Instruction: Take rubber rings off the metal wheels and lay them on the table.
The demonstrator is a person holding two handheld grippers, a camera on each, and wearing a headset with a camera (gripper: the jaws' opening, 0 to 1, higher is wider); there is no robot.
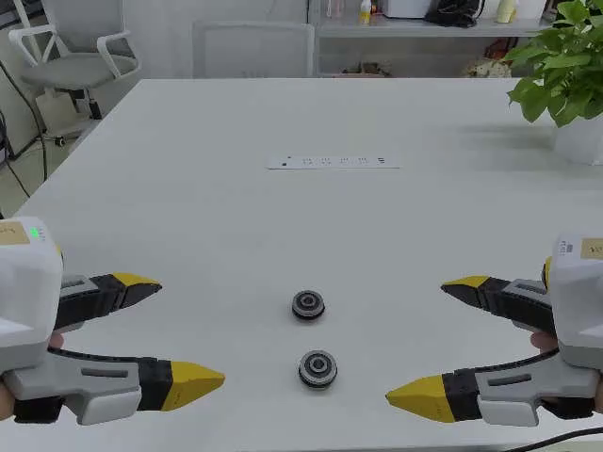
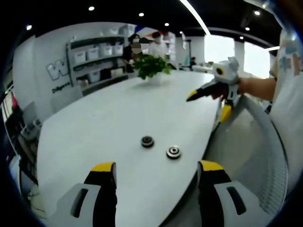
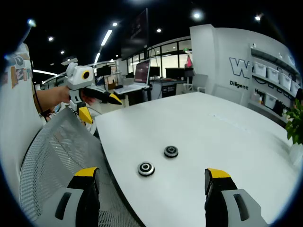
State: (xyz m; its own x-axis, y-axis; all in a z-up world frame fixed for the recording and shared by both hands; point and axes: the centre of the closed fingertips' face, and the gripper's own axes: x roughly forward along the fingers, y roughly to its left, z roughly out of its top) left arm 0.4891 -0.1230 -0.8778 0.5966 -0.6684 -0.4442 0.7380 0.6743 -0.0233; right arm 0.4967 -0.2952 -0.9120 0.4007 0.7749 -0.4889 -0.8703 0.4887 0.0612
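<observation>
Two small metal wheels, each with a black rubber ring around it, lie on the white table (image 1: pixel 236 207). The farther wheel (image 1: pixel 308 304) (image 2: pixel 147 141) (image 3: pixel 171 151) lies a little behind the nearer wheel (image 1: pixel 317 368) (image 2: pixel 173 152) (image 3: pixel 146 169), which is close to the front edge. My left gripper (image 1: pixel 187 331) (image 2: pixel 157 168) (image 3: pixel 99 105) hovers to their left, open, with nothing between its yellow-tipped fingers. My right gripper (image 1: pixel 419 337) (image 3: pixel 152 175) (image 2: pixel 207 104) hovers to their right, also open with nothing held. Both point inward toward the wheels and stand apart from them.
A white power strip (image 1: pixel 333 162) lies mid-table. A potted green plant (image 1: pixel 565 75) (image 2: pixel 151 68) stands at the far right corner. Office chairs (image 1: pixel 80 47) and shelving stand beyond the table. A mesh chair (image 3: pixel 61 161) is close by the table's near edge.
</observation>
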